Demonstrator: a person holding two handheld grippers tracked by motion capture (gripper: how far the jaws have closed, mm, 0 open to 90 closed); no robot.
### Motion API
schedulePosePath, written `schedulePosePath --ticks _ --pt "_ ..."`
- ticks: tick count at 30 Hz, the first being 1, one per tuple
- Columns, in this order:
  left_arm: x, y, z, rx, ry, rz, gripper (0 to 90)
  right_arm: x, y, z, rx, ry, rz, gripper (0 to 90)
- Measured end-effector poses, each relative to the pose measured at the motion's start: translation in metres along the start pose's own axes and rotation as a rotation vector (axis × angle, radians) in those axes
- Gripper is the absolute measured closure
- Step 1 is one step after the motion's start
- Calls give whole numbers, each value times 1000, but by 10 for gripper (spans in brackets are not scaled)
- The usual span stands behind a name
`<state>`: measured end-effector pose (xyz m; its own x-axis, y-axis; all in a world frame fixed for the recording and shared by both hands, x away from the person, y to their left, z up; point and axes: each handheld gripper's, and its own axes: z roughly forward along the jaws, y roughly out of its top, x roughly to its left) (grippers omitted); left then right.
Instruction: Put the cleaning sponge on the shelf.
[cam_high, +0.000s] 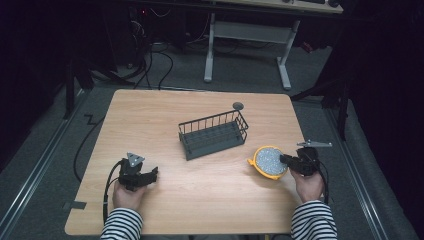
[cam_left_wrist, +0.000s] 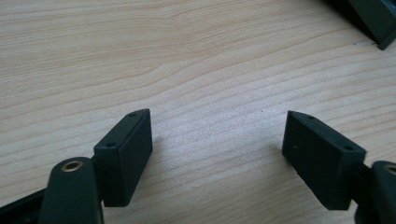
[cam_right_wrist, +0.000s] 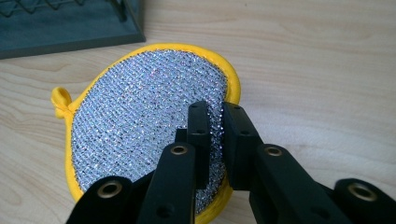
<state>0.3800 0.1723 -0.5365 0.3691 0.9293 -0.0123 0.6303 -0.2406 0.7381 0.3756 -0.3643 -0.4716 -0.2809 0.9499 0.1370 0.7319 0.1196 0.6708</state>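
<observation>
R gripper (cam_right_wrist: 215, 140): pinching scrubber (cam_right_wrist: 140, 126) edge
L gripper (cam_left_wrist: 217, 154): spread, idle on table (cam_left_wrist: 196, 56)
tip: keep grip firm, lift clear, over rack (cam_high: 214, 134) wall

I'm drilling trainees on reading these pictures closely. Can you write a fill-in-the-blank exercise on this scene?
1. The right claw is shut on the edge of the round scouring pad, whose rim is coloured ____.
2. The left claw rests with its jaws ____ and nothing between them.
3. The dark wire rack in the middle of the wooden table holds ____ items.
4. Both of the person's sleeves bear a ____ pattern.

Missing words: yellow; open; no; striped
</observation>
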Motion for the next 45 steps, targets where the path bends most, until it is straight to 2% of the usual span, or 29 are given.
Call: schedulePosePath --ticks 1,7,10,16,22,23,24,27,28,34,45 --pt "0 0 0 0 -3 3 254 3 5 -7 -12 -2 -25 826" --pt "0 0 0 0 -4 3 256 12 17 -23 -58 26 -55 827" --pt "0 0 0 0 -4 4 256 15 21 -26 -77 44 -63 827" --pt "0 0 0 -1 -3 2 259 33 45 -28 -106 87 -103 827" --pt "0 0 0 -2 0 0 267 51 71 -22 -116 115 -138 827" --pt "0 0 0 -2 1 -1 267 51 71 -22 -116 115 -138 827" --pt "0 0 0 -3 1 -1 268 57 81 -18 -111 121 -150 827" --pt "0 0 0 -3 1 -1 269 64 94 -10 -106 126 -169 827" --pt "0 0 0 -3 1 -1 269 64 94 -10 -106 126 -169 827" --pt "0 0 0 -3 1 -1 269 75 122 6 -117 128 -157 826" --pt "0 0 0 -4 2 -2 271 91 156 28 -112 122 -152 824"
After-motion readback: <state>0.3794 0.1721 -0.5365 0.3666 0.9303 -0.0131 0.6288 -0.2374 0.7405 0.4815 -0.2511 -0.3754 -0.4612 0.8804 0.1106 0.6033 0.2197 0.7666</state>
